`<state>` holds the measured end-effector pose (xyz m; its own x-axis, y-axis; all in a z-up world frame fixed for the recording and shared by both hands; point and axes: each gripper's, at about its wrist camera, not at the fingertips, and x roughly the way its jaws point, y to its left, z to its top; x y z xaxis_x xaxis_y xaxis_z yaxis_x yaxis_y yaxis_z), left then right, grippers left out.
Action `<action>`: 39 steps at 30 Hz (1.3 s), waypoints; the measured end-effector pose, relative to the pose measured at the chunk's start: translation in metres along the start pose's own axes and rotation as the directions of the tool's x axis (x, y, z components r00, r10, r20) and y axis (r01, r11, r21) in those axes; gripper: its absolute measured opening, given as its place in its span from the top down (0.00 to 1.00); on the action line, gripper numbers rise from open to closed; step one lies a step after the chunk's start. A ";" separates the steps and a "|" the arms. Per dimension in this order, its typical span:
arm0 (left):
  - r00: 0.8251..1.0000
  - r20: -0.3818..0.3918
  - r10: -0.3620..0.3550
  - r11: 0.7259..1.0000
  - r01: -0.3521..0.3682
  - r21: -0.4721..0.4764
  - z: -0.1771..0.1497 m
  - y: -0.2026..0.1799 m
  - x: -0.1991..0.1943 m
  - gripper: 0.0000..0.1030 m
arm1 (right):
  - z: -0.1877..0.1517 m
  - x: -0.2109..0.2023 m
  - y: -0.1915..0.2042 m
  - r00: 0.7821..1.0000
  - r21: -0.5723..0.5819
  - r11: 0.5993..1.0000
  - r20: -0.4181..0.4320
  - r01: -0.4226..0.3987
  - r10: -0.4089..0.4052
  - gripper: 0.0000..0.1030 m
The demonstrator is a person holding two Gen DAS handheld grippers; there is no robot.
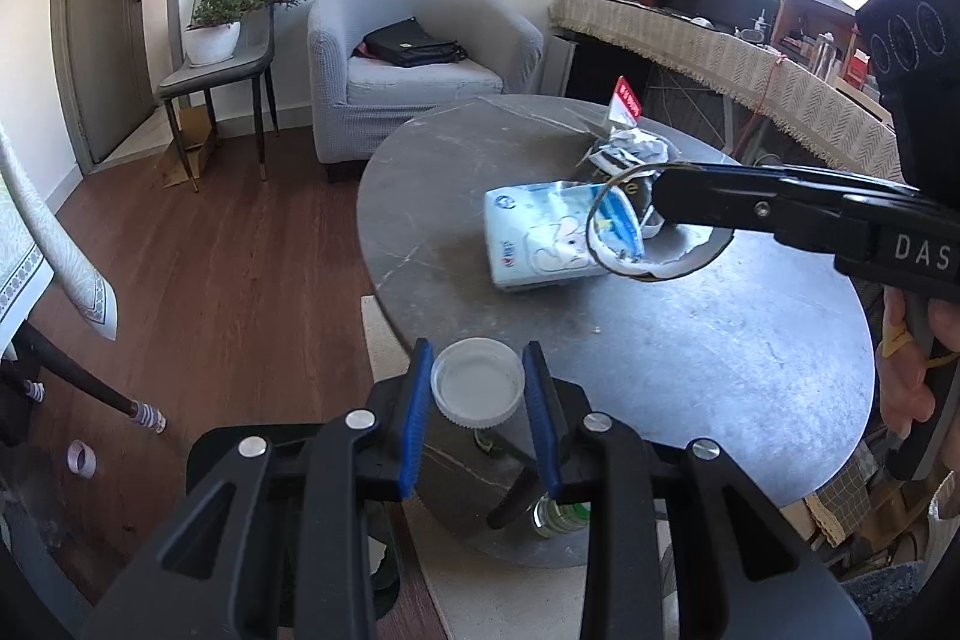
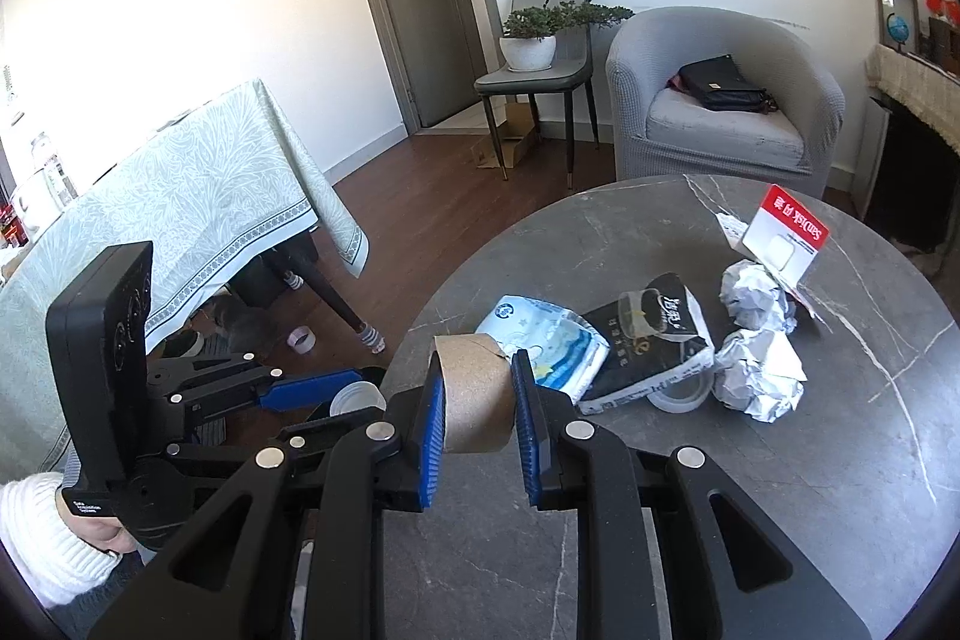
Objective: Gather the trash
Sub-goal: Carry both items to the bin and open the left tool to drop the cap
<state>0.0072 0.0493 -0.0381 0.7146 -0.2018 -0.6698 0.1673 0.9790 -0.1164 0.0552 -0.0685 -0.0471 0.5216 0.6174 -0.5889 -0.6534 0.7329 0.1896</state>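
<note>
My left gripper [image 1: 478, 351] is shut on a white plastic lid [image 1: 477, 391], held over the near edge of the round grey marble table [image 1: 690, 358]. In the right wrist view that left gripper [image 2: 351, 388] and the lid [image 2: 358, 398] sit off the table's left rim. My right gripper [image 2: 478, 361] is shut on a brown cardboard tape core [image 2: 477, 400]; its ring [image 1: 660, 274] hangs above the table. On the table lie a blue-white tissue pack [image 2: 543, 340], a black packet [image 2: 654, 340], two crumpled paper balls [image 2: 759, 376], a clear tape ring [image 2: 678, 397] and a red-white card package [image 2: 786, 235].
A grey armchair [image 2: 720, 124] with a black bag stands behind the table. A chair with a potted plant [image 2: 531, 40] is near the door. A cloth-covered table [image 2: 180, 196] stands to the left, with a small tape roll [image 2: 302, 338] on the wooden floor.
</note>
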 end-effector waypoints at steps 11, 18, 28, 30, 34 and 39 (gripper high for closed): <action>0.995 -0.094 0.044 0.997 -0.050 -0.064 -0.026 0.055 0.010 0.68 | 0.009 0.032 0.032 0.998 -0.031 0.998 -0.028 -0.051 0.050 0.80; 0.987 -0.144 0.069 0.992 -0.083 -0.098 -0.041 0.088 0.014 0.68 | 0.014 0.056 0.055 0.995 -0.052 0.995 -0.057 -0.083 0.080 0.80; 0.966 -0.246 0.077 0.983 -0.115 -0.142 -0.073 0.130 0.030 0.68 | 0.020 0.087 0.087 0.990 -0.078 0.990 -0.089 -0.120 0.113 0.80; 0.961 -0.266 0.075 0.983 -0.117 -0.143 -0.078 0.135 0.033 0.68 | 0.021 0.096 0.095 0.988 -0.085 0.988 -0.098 -0.126 0.117 0.80; 0.952 -0.303 0.049 0.985 -0.096 -0.143 -0.090 0.144 0.039 0.63 | 0.023 0.112 0.109 0.985 -0.097 0.986 -0.118 -0.139 0.127 0.80; 0.952 -0.303 0.051 0.987 -0.094 -0.128 -0.098 0.151 0.035 0.57 | 0.024 0.132 0.125 0.980 -0.111 0.982 -0.146 -0.153 0.136 0.80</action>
<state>-0.0093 0.1925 -0.1506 0.4826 -0.1329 -0.8657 0.0114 0.9893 -0.1455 0.0555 0.1113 -0.0817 0.3423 0.6626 -0.6661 -0.7822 0.5938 0.1886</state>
